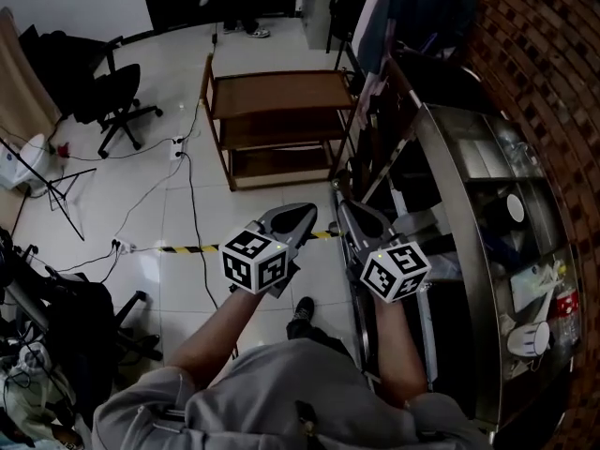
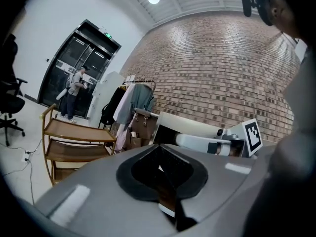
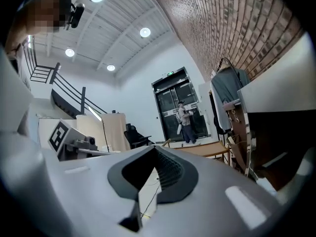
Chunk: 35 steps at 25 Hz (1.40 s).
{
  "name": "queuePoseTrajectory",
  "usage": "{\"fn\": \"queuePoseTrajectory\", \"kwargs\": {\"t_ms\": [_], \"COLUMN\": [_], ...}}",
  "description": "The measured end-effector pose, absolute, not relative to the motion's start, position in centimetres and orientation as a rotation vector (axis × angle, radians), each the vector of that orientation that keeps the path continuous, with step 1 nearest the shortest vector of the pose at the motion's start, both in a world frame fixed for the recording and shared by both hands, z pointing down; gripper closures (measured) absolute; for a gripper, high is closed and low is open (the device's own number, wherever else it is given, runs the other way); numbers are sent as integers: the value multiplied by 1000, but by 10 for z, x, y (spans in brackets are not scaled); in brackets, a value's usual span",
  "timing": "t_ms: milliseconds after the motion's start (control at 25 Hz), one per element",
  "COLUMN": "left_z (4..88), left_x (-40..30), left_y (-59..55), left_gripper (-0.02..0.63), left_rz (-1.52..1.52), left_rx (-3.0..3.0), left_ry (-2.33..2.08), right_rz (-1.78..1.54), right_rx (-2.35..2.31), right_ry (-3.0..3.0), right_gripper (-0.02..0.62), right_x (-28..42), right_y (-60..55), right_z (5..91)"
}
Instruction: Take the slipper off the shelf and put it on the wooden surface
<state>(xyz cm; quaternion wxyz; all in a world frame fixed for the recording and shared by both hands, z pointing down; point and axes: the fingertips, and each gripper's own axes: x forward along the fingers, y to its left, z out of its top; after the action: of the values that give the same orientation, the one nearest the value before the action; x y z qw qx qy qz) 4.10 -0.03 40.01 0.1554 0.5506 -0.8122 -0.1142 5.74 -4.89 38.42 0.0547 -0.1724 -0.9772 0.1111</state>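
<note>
A three-tier wooden shelf cart (image 1: 277, 93) stands on the tiled floor straight ahead; it also shows in the left gripper view (image 2: 79, 131) and the right gripper view (image 3: 210, 150). I cannot pick out a slipper in any view. My left gripper (image 1: 298, 214) and right gripper (image 1: 343, 210) are held side by side at waist height, both pointing toward the cart and well short of it. The left gripper's (image 2: 160, 151) jaws are shut with nothing between them. The right gripper's (image 3: 155, 153) jaws are also shut and empty.
A metal rack (image 1: 473, 190) with white items runs along the brick wall on my right. Hung clothes (image 1: 394, 12) crowd the rack's far end. An office chair (image 1: 117, 97), floor cables and a striped tape line (image 1: 187, 247) lie to the left. A person (image 2: 75, 90) stands by the door.
</note>
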Motion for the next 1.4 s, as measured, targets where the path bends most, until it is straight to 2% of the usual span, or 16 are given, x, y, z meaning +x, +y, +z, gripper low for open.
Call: {"fn": "queuePoseTrajectory", "kwargs": {"t_ms": [400, 1000, 1200, 1400], "left_z": [389, 398, 405, 413], "left_x": [-50, -128, -134, -99], "left_y": [-68, -148, -181, -217], "left_gripper": [612, 612, 612, 612], "left_rz": [-311, -246, -182, -110], "left_rx": [1620, 1856, 2016, 2220], "left_ry": [-2330, -2094, -1909, -1637], "right_rz": [313, 263, 224, 239], "right_rx": [-548, -220, -13, 300], "right_ry": [-2986, -3024, -3031, -3002], "right_gripper": [596, 595, 597, 596], "right_x": [-38, -109, -119, -92], "right_y": [-103, -165, -189, -218], "right_z": [378, 384, 385, 392]}}
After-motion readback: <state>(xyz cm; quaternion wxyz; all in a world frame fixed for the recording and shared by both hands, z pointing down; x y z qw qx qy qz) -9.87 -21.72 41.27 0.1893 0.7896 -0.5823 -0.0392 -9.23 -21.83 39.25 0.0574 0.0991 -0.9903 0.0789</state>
